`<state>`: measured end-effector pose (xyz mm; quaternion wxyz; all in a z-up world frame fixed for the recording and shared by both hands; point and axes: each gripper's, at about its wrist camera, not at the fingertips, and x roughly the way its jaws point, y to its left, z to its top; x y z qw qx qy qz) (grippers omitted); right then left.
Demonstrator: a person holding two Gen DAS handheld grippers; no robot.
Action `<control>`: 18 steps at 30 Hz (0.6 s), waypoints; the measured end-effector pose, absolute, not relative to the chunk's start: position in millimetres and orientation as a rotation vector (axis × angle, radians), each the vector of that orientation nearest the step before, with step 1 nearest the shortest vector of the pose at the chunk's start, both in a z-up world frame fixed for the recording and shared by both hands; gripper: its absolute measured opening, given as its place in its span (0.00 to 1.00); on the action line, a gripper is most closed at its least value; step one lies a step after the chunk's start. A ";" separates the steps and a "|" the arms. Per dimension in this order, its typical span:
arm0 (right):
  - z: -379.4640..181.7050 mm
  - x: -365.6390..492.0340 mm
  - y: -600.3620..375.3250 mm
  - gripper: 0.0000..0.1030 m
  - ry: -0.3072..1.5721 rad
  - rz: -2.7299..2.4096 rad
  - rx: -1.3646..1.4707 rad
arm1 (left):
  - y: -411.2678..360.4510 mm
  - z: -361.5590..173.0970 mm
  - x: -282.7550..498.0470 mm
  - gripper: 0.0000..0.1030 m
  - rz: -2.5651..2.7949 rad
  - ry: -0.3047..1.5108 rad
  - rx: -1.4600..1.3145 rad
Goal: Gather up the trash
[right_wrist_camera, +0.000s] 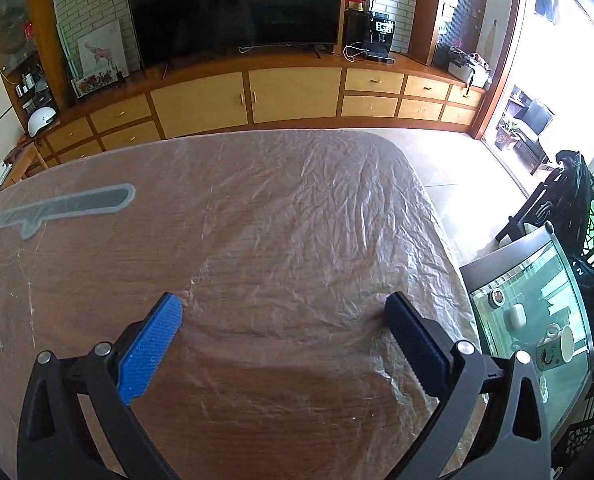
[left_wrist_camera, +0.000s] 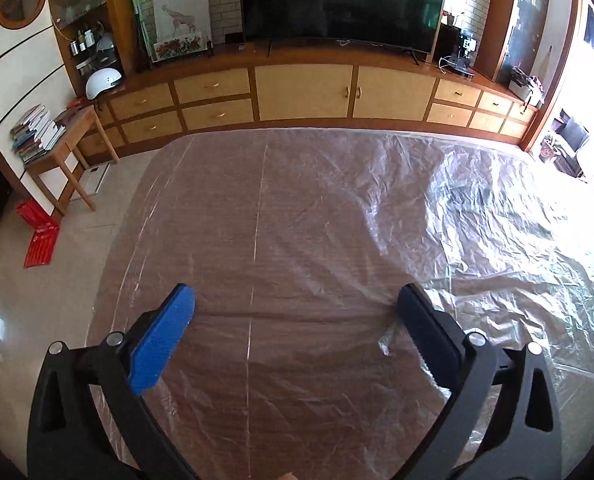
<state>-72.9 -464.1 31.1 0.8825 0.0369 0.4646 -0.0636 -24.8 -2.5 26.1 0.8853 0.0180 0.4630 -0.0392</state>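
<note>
daylight from the window point(right_wrist_camera: 569, 92) at right, blown out to white. strong glare on the crinkled plastic sheet point(left_wrist_camera: 477, 216) toward that side; dimmer, browner at left. soft shadows under both grippers. heavy fisheye bending of the cabinet point(left_wrist_camera: 305, 92), black vignette in corners. sharp overall, slight softness at edges.

Two grippers: the left gripper point(left_wrist_camera: 295, 300) and the right gripper point(right_wrist_camera: 283, 308), each with two blue fingers. One table point(left_wrist_camera: 297, 200) under one plastic sheet point(left_wrist_camera: 477, 208). One TV point(left_wrist_camera: 341, 0). One helmet point(left_wrist_camera: 102, 82). One red bag point(left_wrist_camera: 39, 236). One side table point(left_wrist_camera: 71, 140) with one stack of books point(left_wrist_camera: 37, 132). One mug point(right_wrist_camera: 561, 346). One giraffe picture point(left_wrist_camera: 183, 16). One coffee machine point(right_wrist_camera: 381, 36).
</note>
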 end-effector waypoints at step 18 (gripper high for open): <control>31.6 -73.0 -464.7 0.97 0.968 -0.133 0.076 | -3.4 22.9 -26.7 0.99 -0.062 0.962 0.027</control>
